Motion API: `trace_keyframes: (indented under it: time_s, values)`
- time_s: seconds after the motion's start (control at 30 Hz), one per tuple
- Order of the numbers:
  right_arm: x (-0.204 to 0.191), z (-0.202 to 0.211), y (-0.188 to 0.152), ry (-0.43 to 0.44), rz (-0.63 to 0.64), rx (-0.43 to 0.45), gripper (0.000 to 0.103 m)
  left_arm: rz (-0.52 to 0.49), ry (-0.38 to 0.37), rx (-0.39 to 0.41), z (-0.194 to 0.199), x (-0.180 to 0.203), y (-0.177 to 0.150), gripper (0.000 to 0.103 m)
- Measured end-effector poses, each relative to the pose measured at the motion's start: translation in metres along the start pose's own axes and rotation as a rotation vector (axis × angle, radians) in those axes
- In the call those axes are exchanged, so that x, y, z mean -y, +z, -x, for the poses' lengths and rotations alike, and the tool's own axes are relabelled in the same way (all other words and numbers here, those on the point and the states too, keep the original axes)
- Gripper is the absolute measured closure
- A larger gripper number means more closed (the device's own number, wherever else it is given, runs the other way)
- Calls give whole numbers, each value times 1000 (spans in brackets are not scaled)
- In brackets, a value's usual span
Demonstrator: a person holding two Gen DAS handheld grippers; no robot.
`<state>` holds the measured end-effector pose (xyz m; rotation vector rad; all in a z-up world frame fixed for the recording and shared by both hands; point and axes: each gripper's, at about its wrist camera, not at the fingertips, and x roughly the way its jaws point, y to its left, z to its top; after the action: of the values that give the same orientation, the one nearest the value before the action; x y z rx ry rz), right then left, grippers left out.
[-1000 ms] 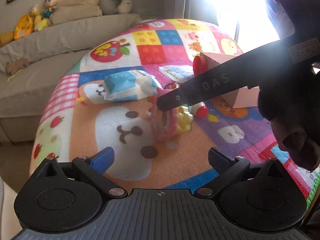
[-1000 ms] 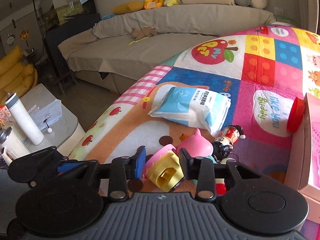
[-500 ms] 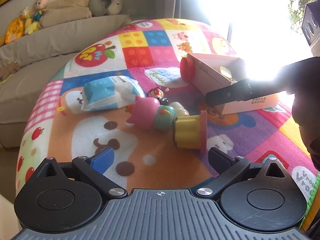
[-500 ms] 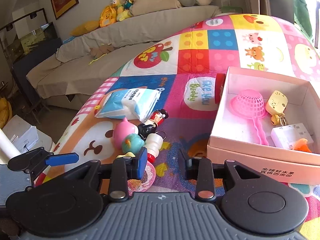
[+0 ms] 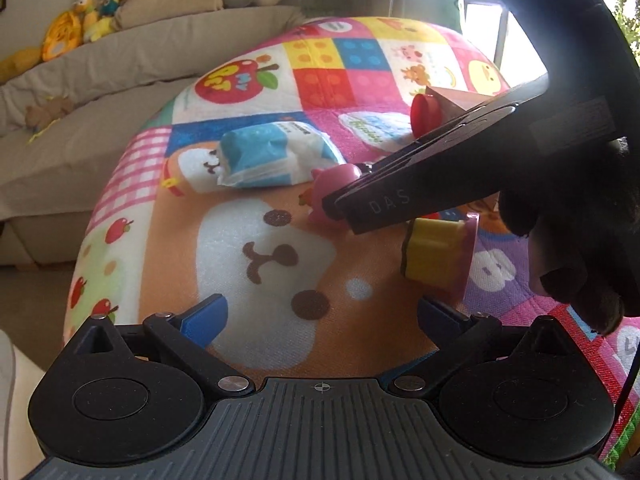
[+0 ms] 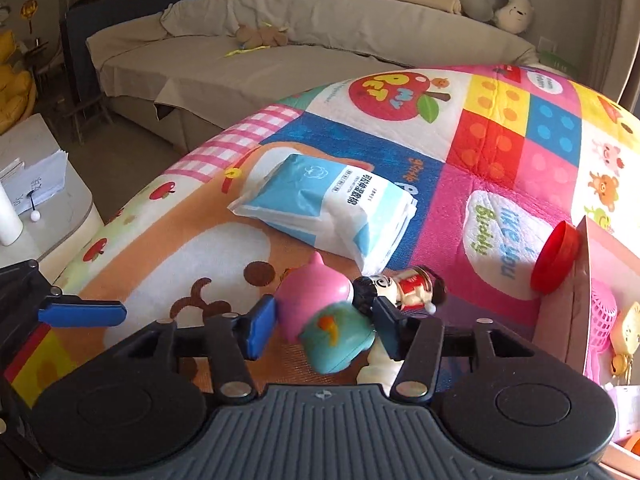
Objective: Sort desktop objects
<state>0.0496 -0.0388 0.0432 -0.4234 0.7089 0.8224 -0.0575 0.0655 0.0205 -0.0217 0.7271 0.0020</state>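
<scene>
A pink and teal toy (image 6: pixel 316 312) lies on the colourful play mat (image 6: pixel 500 184). My right gripper (image 6: pixel 324 328) straddles it with its jaws opening; the pads stand beside the toy without pressing it. In the left wrist view one black finger (image 5: pixel 384 204) of that gripper reaches over the pink toy (image 5: pixel 332 180). A yellow and pink cup toy (image 5: pixel 436 256) lies on its side just right of it. My left gripper (image 5: pixel 320 316) hovers open and empty above the bear print.
A blue and white tissue pack (image 6: pixel 320 208) lies behind the toys. A small figurine (image 6: pixel 404 286) and a white bottle-shaped toy (image 6: pixel 376 372) lie close to the right finger. At right, a red lid (image 6: pixel 556 258) leans on a pink box (image 6: pixel 580 288) holding small items. A sofa stands beyond the mat.
The cup toy that sat between my right jaws a second ago now lies on the mat. The right gripper swung toward the box, came back over the pink and teal toy, and widened.
</scene>
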Motion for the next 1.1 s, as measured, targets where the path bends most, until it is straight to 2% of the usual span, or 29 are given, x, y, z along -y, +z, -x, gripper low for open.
trace_keyframes:
  time_s: [0.07,0.2,0.33,0.47,0.67,0.77,0.87,0.9,0.93,1.0,1.1]
  values:
    - [2,13,-1,2,-9,23,74,5,-1,-1,-1,0,0,0]
    - [22,60,-4,-9,-75,120,74,-6,-17,2,0,5,1,0]
    - [50,104,-21,-26,-158,169,74,-21,-31,6,1,12,1,0]
    - [69,124,-56,-47,-239,149,74,-34,-39,8,1,18,3,0]
    - [87,120,-111,-101,-365,80,74,-59,-51,15,0,26,9,0]
    - [88,120,-125,-132,-371,69,69,-72,-52,18,0,30,11,0]
    - [77,126,-123,-161,-306,89,58,-70,-36,27,1,28,13,0]
    - [73,129,-119,-153,-283,108,50,-62,-27,30,2,26,13,0]
    - [70,131,-116,-138,-273,122,43,-52,-18,34,3,23,14,0]
    - [62,130,-106,-79,-255,152,35,-31,1,40,4,16,17,0]
    - [49,113,-95,18,-251,138,24,0,34,49,6,4,20,0]
